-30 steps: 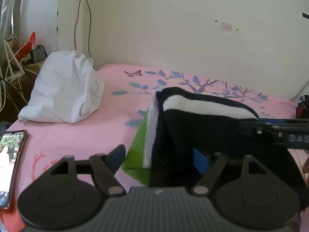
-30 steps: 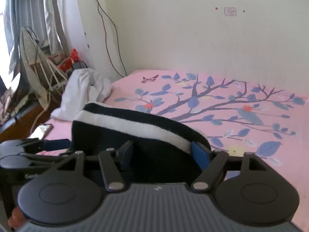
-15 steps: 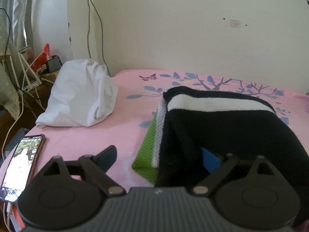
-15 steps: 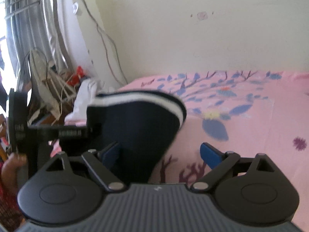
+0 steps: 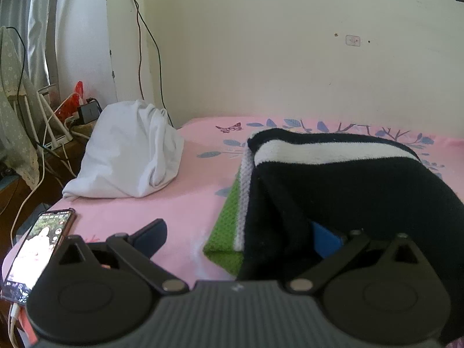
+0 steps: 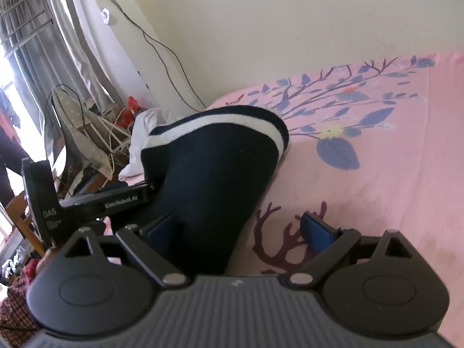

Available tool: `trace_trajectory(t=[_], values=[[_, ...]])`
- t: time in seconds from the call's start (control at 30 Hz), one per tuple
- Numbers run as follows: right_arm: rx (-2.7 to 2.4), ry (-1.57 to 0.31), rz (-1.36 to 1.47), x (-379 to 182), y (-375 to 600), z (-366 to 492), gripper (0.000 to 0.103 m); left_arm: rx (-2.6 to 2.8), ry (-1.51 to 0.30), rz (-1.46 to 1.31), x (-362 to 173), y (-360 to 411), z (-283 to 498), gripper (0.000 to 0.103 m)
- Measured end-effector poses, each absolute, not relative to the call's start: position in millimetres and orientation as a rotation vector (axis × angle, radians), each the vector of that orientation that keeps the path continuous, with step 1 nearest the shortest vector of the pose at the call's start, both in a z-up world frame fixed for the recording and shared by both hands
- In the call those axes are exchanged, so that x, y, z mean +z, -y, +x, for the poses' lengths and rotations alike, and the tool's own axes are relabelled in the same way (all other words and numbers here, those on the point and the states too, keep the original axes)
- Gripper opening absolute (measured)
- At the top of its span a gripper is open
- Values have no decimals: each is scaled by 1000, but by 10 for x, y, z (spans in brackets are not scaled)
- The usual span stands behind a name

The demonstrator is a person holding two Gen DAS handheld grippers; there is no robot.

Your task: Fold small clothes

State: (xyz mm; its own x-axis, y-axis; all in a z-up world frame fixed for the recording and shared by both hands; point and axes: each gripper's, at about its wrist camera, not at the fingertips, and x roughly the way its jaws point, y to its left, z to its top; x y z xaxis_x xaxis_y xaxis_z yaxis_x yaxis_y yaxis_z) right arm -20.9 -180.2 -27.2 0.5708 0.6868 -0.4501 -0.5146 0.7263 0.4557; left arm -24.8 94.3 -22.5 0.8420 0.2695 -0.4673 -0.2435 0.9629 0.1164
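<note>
Two grippers frame a black knitted garment with a white stripe (image 5: 333, 179), which rests on a folded green and white knitted cloth (image 5: 229, 226) on the bed with the pink tree-printed sheet (image 5: 174, 208). The left gripper (image 5: 237, 239) has its jaws spread wide; its right blue pad sits under a raised fold of the black garment, while the left pad is out over bare sheet. The right gripper (image 6: 240, 229) also has its jaws wide apart: its left pad is right against the near end of the black garment, though contact cannot be told, and the right pad hovers over the sheet's dark red branch print. In the right wrist view the left gripper's black body reaches in from the left beside the garment. A crumpled white cloth (image 5: 127, 156) lies near the bed's far left corner, and a lit smartphone (image 5: 37, 246) lies at the bed's left edge.
</note>
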Motion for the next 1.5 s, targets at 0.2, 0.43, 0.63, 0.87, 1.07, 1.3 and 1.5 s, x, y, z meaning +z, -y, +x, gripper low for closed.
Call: trace_trajectory(t=[0.2, 0.43, 0.63, 0.87, 1.07, 1.3, 1.5], values=[[729, -654, 311, -286, 1834, -190, 90, 262, -509, 19, -225, -975, -247, 103], [739, -656, 340, -290, 1856, -177, 92, 209, -534, -81, -243, -1126, -243, 103], [731, -650, 336, -292, 1834, -188, 92, 217, -529, -77, -252, -1106, -260, 103], [710, -627, 287, -290, 1766, -241, 93, 235, -522, -49, -244, -1056, -274, 103], [721, -629, 312, -300, 1810, -227, 93, 253, -556, -146, -209, -1061, -474, 103], [776, -624, 190, -282, 1835, -365, 93, 332, -604, -158, -242, -700, -877, 103], [874, -622, 60, -288, 2038, -565, 93, 428, -646, -140, -239, -449, -954, 102]])
